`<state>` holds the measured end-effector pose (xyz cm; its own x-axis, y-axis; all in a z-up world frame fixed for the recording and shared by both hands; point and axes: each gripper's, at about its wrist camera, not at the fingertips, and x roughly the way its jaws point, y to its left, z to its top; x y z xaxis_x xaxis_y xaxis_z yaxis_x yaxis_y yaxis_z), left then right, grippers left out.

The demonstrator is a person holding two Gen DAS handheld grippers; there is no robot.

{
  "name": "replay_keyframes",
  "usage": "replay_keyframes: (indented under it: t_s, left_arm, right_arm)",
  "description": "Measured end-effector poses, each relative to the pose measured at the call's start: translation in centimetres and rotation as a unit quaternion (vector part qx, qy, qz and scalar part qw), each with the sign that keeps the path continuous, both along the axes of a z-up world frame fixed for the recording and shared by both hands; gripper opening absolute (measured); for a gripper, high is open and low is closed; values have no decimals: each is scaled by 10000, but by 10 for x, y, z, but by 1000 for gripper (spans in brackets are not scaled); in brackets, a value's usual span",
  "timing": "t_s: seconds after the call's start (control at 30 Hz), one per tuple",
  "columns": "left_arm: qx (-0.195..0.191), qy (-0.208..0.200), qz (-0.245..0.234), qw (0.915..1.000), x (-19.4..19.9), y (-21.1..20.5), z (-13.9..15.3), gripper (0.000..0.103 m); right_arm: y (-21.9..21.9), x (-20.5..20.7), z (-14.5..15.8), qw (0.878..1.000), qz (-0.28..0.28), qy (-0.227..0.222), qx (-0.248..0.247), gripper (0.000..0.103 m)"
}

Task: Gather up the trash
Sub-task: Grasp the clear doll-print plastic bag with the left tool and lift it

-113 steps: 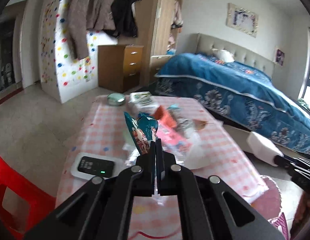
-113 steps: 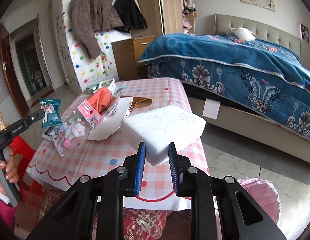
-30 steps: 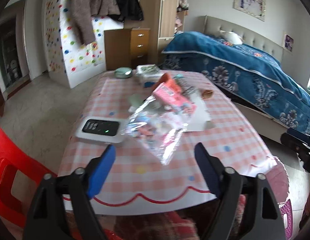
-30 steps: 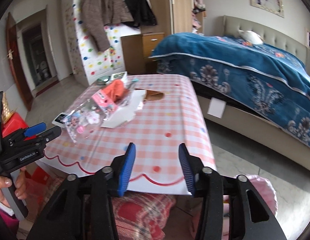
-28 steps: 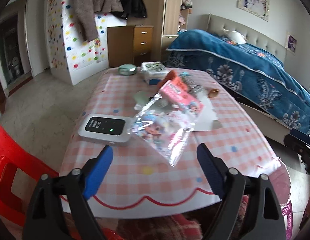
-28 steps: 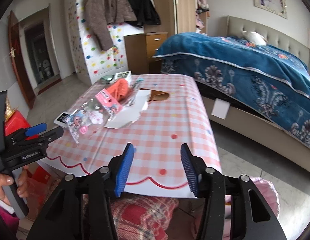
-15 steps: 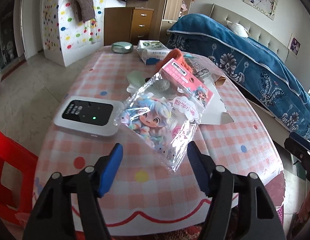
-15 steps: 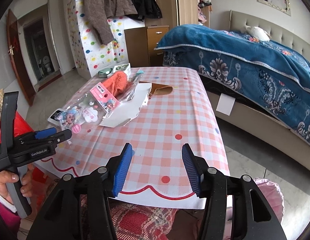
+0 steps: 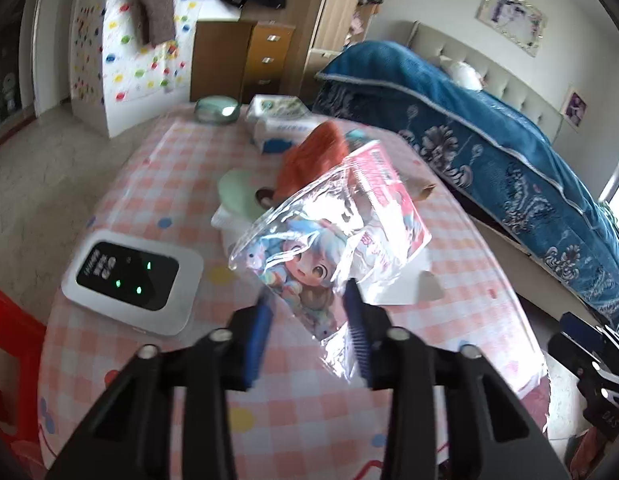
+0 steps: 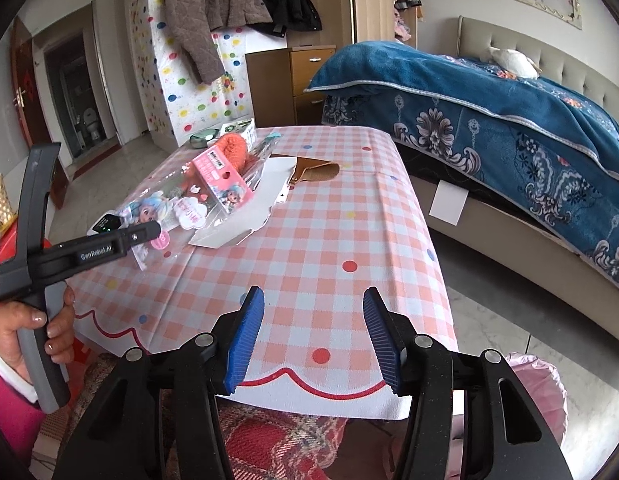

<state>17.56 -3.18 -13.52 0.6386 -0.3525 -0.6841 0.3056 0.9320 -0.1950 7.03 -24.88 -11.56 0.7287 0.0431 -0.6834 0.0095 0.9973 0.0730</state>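
Note:
A clear plastic toy bag with a cartoon girl and a pink card [image 9: 329, 236] lies on the pink checked table [image 9: 197, 184]. My left gripper [image 9: 309, 320] is open, its blue pads on either side of the bag's near end, not closed on it. The bag also shows in the right wrist view [image 10: 189, 200], with the left gripper [image 10: 145, 236] at its near end. My right gripper [image 10: 313, 332] is open and empty above the table's front edge [image 10: 309, 376]. White torn cardboard [image 10: 249, 208] lies under the bag.
A white device with green lights [image 9: 133, 280], a green lid [image 9: 239, 196], an orange knitted thing [image 9: 313, 156], a tissue box [image 9: 281, 120] and a round green tin [image 9: 215, 108] are on the table. A red stool [image 9: 9, 344] stands left. A pink bag [image 10: 537, 384] sits below right. The bed [image 10: 509, 120] is right.
My left gripper has moved forward onto the toy bag and its jaws have narrowed around the bag's near end. My right gripper stays open and has moved slightly toward the table.

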Motion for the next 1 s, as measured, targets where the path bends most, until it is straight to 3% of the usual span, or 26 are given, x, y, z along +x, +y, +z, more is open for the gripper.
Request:
replay_keyframes:
  t_s: [0.07, 0.27, 0.37, 0.47, 0.57, 0.77, 1.0]
  left_arm:
    - [53, -214, -33, 9998, -9, 0, 8, 10]
    - [113, -1055, 497, 9931, -52, 24, 38, 8]
    - [510, -1263, 761, 9878, -64, 27, 31, 9]
    - [707, -973, 604, 9909, -62, 21, 13, 11]
    - [578, -723, 391, 9949, -62, 18, 2, 11]
    - [364, -592, -1, 9976, -56, 16, -2, 15]
    - [600, -348, -138, 9975, -41, -1, -6, 16]
  right_arm:
    - [0, -2, 2, 10000, -11, -32, 8, 53]
    - [4, -8, 7, 9999, 63, -131, 21, 53]
    - [7, -8, 8, 9998, 97, -156, 25, 53]
    - [11, -8, 9, 9998, 132, -154, 29, 53]
    - [15, -9, 10, 9997, 186, -147, 4, 53]
    - [14, -8, 8, 9999, 136, -107, -6, 53]
    - [12, -10, 6, 9998, 149, -94, 1, 53]
